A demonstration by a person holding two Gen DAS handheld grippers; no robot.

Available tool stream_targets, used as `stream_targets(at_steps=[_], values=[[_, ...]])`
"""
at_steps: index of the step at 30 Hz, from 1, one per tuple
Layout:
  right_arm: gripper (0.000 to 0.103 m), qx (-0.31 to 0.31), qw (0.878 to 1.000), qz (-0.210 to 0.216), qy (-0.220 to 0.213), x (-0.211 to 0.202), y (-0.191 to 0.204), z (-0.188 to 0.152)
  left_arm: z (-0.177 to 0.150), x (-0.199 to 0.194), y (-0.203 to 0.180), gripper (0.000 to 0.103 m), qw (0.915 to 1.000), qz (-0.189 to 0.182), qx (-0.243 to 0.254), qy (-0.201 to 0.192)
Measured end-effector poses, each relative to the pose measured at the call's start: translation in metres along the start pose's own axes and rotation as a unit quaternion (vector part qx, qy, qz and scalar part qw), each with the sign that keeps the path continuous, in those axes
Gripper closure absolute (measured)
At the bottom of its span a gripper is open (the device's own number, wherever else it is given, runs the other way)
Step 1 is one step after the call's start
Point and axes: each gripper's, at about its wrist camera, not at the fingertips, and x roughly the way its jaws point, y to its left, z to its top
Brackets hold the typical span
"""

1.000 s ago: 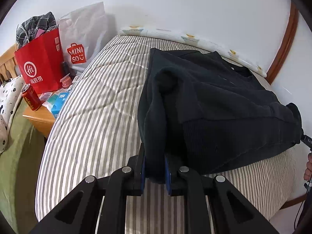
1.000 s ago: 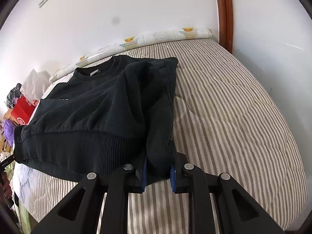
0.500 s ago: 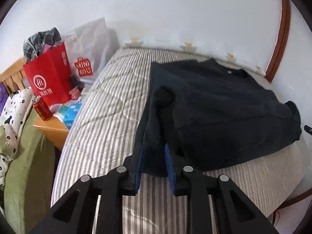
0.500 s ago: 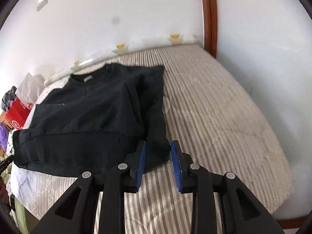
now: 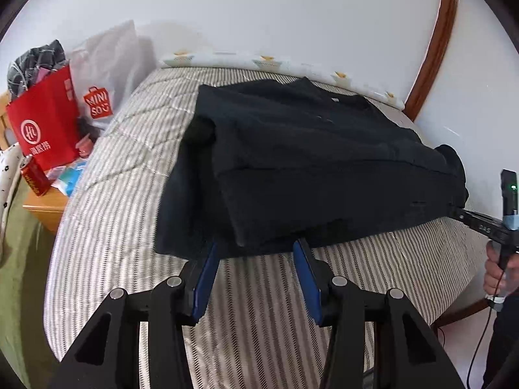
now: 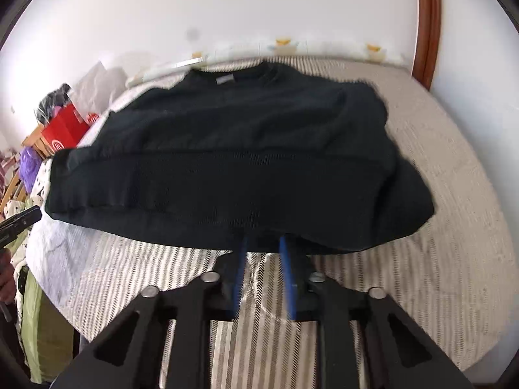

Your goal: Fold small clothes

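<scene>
Left wrist view: the left gripper (image 5: pixel 256 259) is opening, nothing between its jaws; the sweater (image 5: pixel 308 165) lies on the bed (image 5: pixel 123 175) just ahead. Its folded-in sleeve could slip loose.

Right wrist view: the right gripper (image 6: pixel 262 249) is closing, jaws empty at the hem. Blur hides whether the pads touch cloth; it could snag the sheet.

Bright, even daylight, soft shadows only. Heavy fisheye bending with black vignette corners in both views. Left wrist view pretty sharp; right wrist view smeared with motion blur. Black sweater (image 5: pixel 318 168) basically a dark blob, folds hard to read, maybe underexposed. Mild glare on the white wall (image 6: pixel 227 9).
</scene>
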Motion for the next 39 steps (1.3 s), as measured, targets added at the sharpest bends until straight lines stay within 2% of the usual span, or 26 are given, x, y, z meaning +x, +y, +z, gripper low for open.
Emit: stream_targets(at_steps=[3,11,14,15,17,19,24,27,39], values=[[0.088,0.001,1.000,-0.018,0.002,0.010,-0.002,0.002,0.000,0.009,-0.004,0.058,0.9999,-0.005,0.003,0.011],[0.089,0.005,0.999,-0.037,-0.019,0.003,-0.009,0.016,0.007,0.032,-0.005,0.060,0.9997,-0.006,0.007,0.021],[0.088,0.006,0.999,-0.028,-0.035,-0.003,-0.012,0.023,0.013,0.032,-0.005,0.079,0.9998,0.002,0.011,0.014],[0.088,0.010,0.999,-0.025,-0.044,-0.005,-0.014,0.026,0.015,0.031,-0.005,0.090,0.9999,0.002,0.011,0.011],[0.088,0.020,0.999,-0.021,-0.046,-0.003,-0.017,0.032,0.019,0.029,-0.004,0.093,0.9999,-0.004,0.007,0.006],[0.088,0.026,0.998,-0.020,-0.045,0.001,-0.019,0.039,0.024,0.025,-0.003,0.094,1.0000,-0.004,0.004,-0.006],[0.100,0.039,0.997,-0.009,-0.063,0.002,-0.025,0.054,0.045,0.016,0.000,0.095,0.9994,-0.002,-0.009,-0.034],[0.101,0.044,0.997,0.006,-0.067,0.003,-0.029,0.067,0.061,0.019,0.002,0.095,0.9991,0.003,-0.013,-0.040],[0.101,0.048,0.997,0.013,-0.058,0.041,-0.031,0.125,0.123,0.057,0.009,0.096,0.9984,0.010,-0.037,-0.042]])
